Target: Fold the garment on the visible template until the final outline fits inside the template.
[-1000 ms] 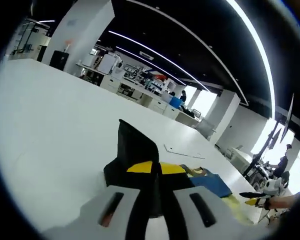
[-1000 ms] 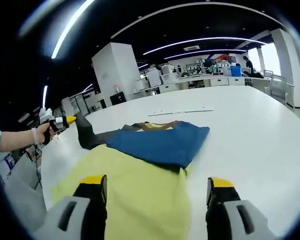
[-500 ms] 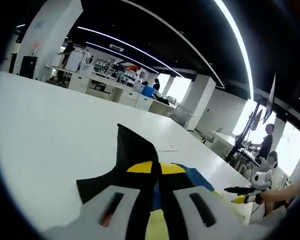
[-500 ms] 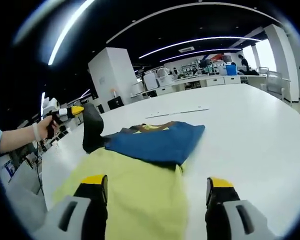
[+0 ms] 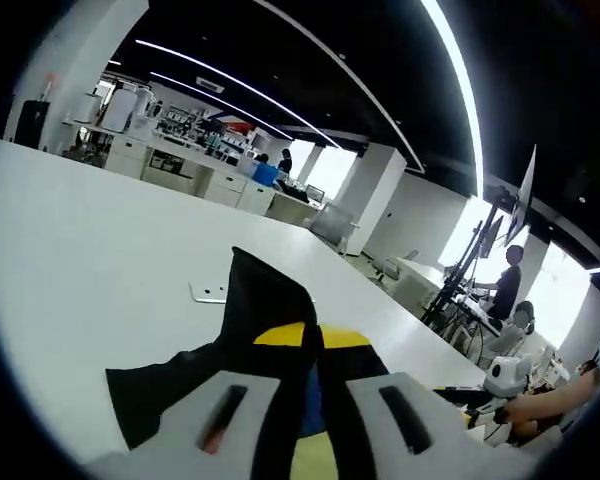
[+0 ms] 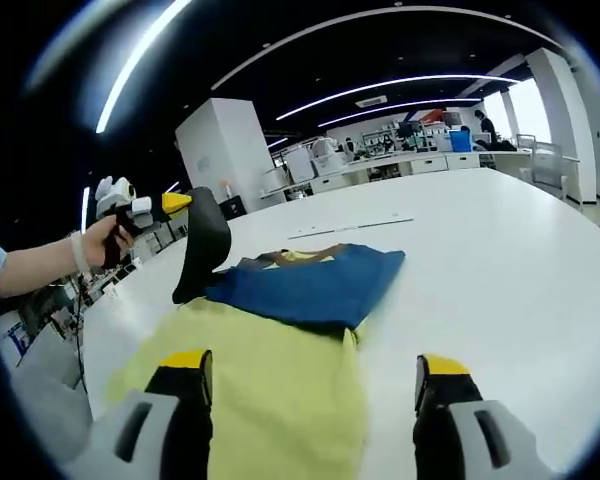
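The garment lies on the white table (image 6: 500, 260): a yellow body (image 6: 270, 395), a blue part (image 6: 315, 285) folded over it, and a black sleeve (image 6: 205, 245). My left gripper (image 6: 170, 205), held in a person's hand (image 6: 105, 240), is shut on that sleeve and holds it up off the table, above the garment's left edge. In the left gripper view the black sleeve (image 5: 265, 290) sticks up between the closed jaws of the left gripper (image 5: 311, 338). My right gripper (image 6: 313, 365) is open, its jaws standing apart over the yellow body.
A thin pale template line (image 6: 350, 227) runs across the table beyond the garment. A small white marker (image 5: 208, 292) lies on the table. The right gripper (image 5: 470, 398) shows low at the right. Desks, pillars and people stand far behind.
The left gripper has lifted the black sleeve off the table and carried it up and inward toward the blue part. The right gripper has stayed open in place.
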`<state>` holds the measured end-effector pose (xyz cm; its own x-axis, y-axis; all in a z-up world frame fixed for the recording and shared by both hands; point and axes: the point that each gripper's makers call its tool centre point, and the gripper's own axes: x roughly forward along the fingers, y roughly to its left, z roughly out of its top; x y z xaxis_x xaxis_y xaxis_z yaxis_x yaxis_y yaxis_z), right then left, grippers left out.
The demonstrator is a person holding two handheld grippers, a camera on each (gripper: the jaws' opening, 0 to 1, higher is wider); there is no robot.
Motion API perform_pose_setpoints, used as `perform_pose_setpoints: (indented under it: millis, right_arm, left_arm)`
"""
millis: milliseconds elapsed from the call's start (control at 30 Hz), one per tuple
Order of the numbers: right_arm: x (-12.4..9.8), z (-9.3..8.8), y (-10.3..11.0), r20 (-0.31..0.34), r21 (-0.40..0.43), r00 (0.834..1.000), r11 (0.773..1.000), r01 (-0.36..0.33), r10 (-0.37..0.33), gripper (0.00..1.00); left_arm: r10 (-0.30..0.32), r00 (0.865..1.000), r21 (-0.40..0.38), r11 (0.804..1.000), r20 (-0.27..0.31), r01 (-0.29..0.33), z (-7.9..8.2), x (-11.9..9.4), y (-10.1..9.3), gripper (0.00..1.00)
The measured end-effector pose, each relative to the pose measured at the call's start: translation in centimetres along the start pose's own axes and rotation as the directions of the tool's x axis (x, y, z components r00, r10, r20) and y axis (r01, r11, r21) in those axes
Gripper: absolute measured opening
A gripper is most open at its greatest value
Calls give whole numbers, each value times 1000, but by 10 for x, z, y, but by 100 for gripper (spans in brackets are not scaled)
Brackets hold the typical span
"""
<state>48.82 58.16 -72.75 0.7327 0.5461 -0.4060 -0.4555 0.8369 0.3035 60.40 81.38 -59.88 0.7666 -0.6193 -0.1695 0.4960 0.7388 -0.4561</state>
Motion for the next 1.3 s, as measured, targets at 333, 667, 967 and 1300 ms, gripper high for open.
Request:
perform_pose_setpoints:
  millis: [333, 667, 967, 1300]
  right_arm:
    - [-7, -4, 6, 19, 45, 1000, 999, -8, 7, 83]
    - [-5, -10, 13, 10, 43, 999, 998, -42, 41, 83]
    - [-7, -15, 10, 1, 48, 999, 998, -39, 39, 83]
    - [-9, -25, 4, -11, 70, 1000, 997, -27, 28, 83]
  left_arm:
    - [-72, 997, -3, 997, -7, 72, 4, 35, -35, 0]
    - [-120, 992, -9, 993, -50, 119, -20, 80, -64, 0]
    - [-146, 979, -43, 989, -144, 142, -70, 110, -78, 0]
    - [-151, 952, -18, 988, -268, 151, -114, 113, -78, 0]
